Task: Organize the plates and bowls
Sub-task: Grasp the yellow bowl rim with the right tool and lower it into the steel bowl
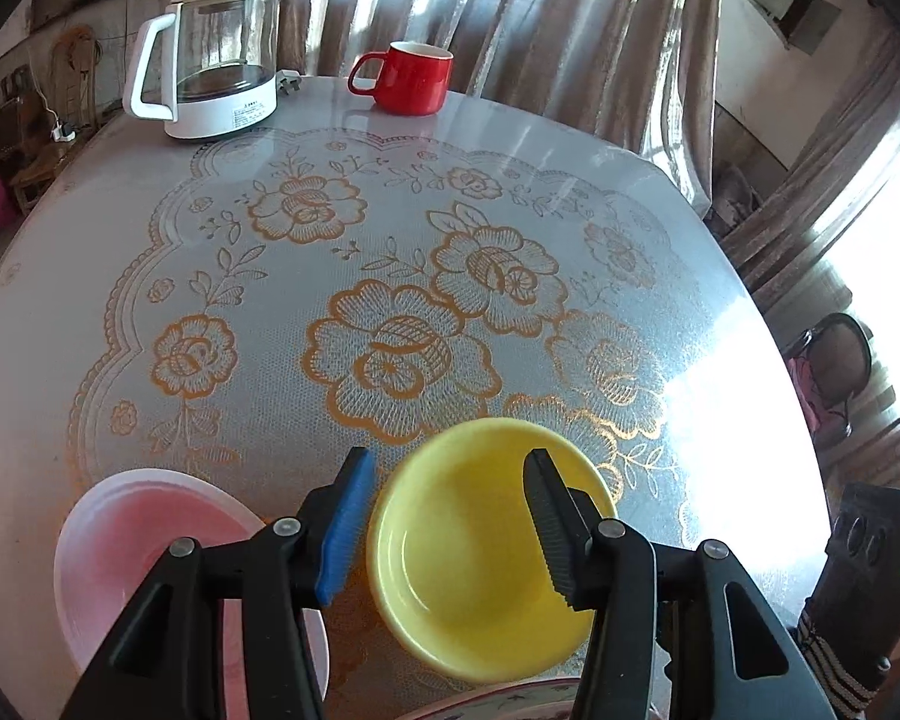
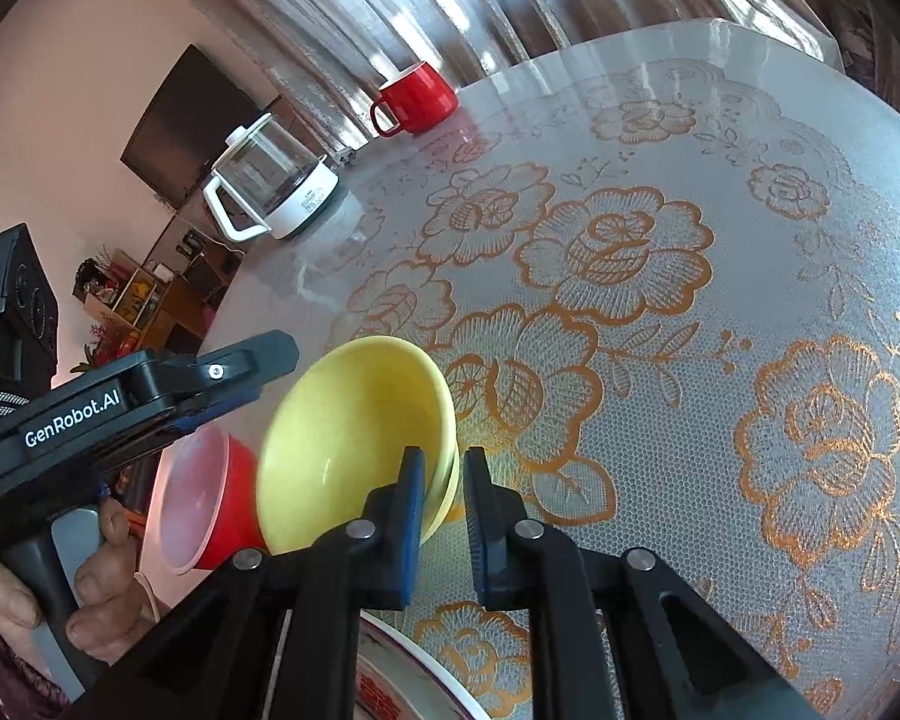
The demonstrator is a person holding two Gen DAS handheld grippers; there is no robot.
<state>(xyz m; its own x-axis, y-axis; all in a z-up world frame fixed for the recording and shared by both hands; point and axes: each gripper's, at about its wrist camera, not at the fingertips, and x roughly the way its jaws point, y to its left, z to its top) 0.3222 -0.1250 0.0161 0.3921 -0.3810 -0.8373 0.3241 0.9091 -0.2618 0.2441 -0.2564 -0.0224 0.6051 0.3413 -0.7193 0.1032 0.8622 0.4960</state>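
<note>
Right hand-held gripper [image 2: 441, 510] clamped on yellow bowl [image 2: 354, 438] rim | left hand-held gripper [image 1: 450, 516] apart, empty

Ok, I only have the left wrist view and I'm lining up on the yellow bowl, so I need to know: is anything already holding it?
Observer: Yes. The right hand-held gripper is shut on the yellow bowl, with one finger inside the rim and one outside.
Operator: Is it sitting flat?
Observer: No, it is tilted, with its opening turned toward the left hand-held gripper.
Operator: And the pink bowl beside it, is it pink all over?
Observer: Only inside. From the right wrist view, its outer wall is red.
</note>
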